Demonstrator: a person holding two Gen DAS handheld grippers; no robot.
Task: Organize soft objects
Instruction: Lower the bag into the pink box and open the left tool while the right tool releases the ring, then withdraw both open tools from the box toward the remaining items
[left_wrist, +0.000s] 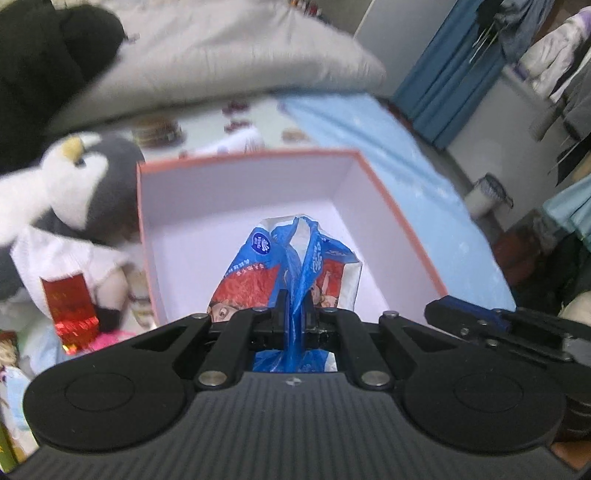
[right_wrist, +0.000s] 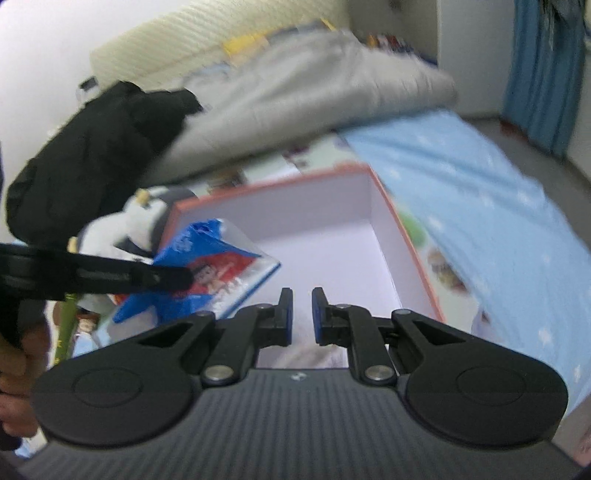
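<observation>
My left tongs (left_wrist: 295, 306) clamped the blue plastic packet (left_wrist: 291, 266) over the pink box (left_wrist: 402, 221). My right tongs (right_wrist: 302, 314) stood slightly apart, empty. The penguin plush (left_wrist: 85, 184) sat at nine o'clock.

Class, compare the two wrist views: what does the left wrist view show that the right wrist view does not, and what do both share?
Only the left wrist view shows the left gripper shut on the blue packet from behind, and a red foil item. Only the right wrist view shows the right gripper, its fingers apart and holding nothing. Both show the packet over the open box, the penguin plush and grey bedding.
</observation>
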